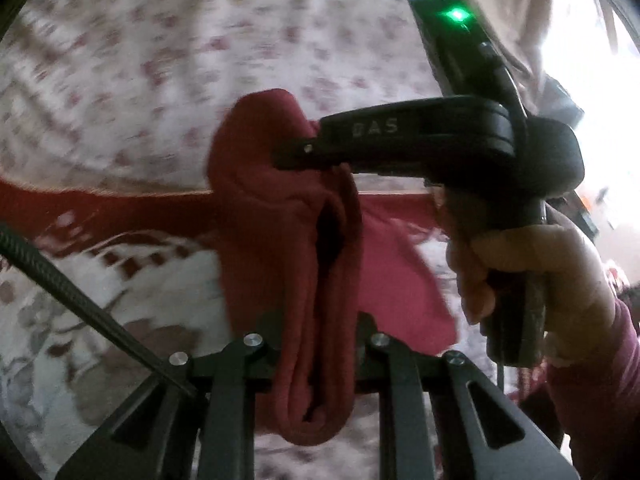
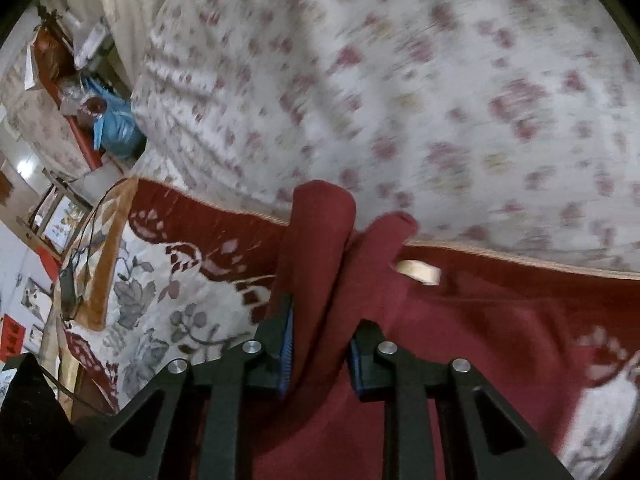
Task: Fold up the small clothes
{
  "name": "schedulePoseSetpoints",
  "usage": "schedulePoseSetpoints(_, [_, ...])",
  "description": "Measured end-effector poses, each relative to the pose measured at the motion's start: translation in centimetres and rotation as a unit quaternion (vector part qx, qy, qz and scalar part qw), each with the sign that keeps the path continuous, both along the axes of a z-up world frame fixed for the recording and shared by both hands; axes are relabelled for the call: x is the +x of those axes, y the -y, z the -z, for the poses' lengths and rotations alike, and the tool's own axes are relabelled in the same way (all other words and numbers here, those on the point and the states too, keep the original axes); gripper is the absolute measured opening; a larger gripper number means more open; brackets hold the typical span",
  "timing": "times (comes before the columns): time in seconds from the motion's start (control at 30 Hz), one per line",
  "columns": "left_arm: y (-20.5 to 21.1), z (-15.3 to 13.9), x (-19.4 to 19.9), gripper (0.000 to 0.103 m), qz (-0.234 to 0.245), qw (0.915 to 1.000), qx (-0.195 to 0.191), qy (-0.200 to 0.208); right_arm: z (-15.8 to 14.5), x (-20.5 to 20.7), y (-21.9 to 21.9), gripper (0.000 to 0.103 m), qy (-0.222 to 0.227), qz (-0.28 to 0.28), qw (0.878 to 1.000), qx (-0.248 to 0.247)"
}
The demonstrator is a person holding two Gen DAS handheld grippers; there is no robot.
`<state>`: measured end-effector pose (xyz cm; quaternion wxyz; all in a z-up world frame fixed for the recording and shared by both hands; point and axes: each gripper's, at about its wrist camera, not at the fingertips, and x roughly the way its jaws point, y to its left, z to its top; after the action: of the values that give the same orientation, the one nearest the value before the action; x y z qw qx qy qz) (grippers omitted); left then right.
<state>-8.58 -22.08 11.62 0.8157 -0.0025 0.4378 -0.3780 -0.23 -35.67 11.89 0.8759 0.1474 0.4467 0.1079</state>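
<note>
A small dark red garment [image 1: 280, 216] hangs bunched in folds between both grippers, above a bed. In the left wrist view my left gripper [image 1: 318, 332] is shut on its lower folds, which pass down between the two fingers. My right gripper [image 1: 296, 152], held by a hand [image 1: 520, 256], comes in from the right and pinches the garment's upper edge. In the right wrist view the right gripper [image 2: 322, 340] has its blue pads [image 2: 286, 344] closed on a thick fold of the red garment [image 2: 320, 248]. A pale label [image 2: 418, 270] shows just behind.
A white floral sheet [image 2: 400, 80] covers the far part of the bed. A red-bordered patterned blanket [image 2: 168, 280] lies under the grippers. A black cable [image 1: 80, 304] crosses the lower left. Far left are a blue bag [image 2: 118, 128] and room clutter.
</note>
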Motion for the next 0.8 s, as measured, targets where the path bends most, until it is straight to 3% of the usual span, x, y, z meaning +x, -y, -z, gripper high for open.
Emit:
schedulePoseSetpoints(0.1, [4.1,-0.5,-1.0,0.018,0.032,0.9994,0.011,0.012,-0.8,-1.9,3.9,0.022,0.001,0.024,1.000,-0.017])
schedulePoseSetpoints(0.23, [8.9,0.4,-2.1,0.018,0.066,0.9974,0.028,0.011,0.5,-3.7,8.8,0.021,-0.011,0.060,0.998,-0.015])
schedulePoseSetpoints(0.4, [13.4,4.4,-2.7,0.019,0.086,0.9942,0.060,-0.025,5.5,-4.5,13.3,0.021,-0.056,0.109,0.992,-0.007])
schedulePoseSetpoints(0.47, [13.9,5.4,-3.0,0.029,0.096,0.9924,0.068,-0.036,7.9,-4.4,14.1,0.021,-0.081,0.123,0.989,-0.008])
schedulePoseSetpoints(0.5, [13.8,5.4,-3.1,0.040,0.104,0.9914,0.067,-0.043,9.0,-4.5,14.4,0.025,-0.088,0.132,0.987,0.000])
schedulePoseSetpoints(0.57, [12.8,4.5,-3.6,0.054,0.125,0.9893,0.048,-0.058,9.1,-5.3,15.1,0.040,-0.078,0.150,0.985,0.028])
schedulePoseSetpoints(0.63, [10.6,2.8,-4.1,0.060,0.143,0.9877,0.027,-0.057,8.1,-6.7,15.5,0.062,-0.070,0.159,0.983,0.050])
schedulePoseSetpoints(0.7, [7.5,1.2,-4.9,0.072,0.138,0.9899,0.028,-0.016,6.4,-9.2,15.3,0.072,-0.044,0.160,0.983,0.073])
schedulePoseSetpoints(0.8, [4.1,0.5,-4.9,0.074,0.078,0.9926,0.073,0.058,4.2,-12.8,13.8,0.078,-0.022,0.144,0.986,0.086])
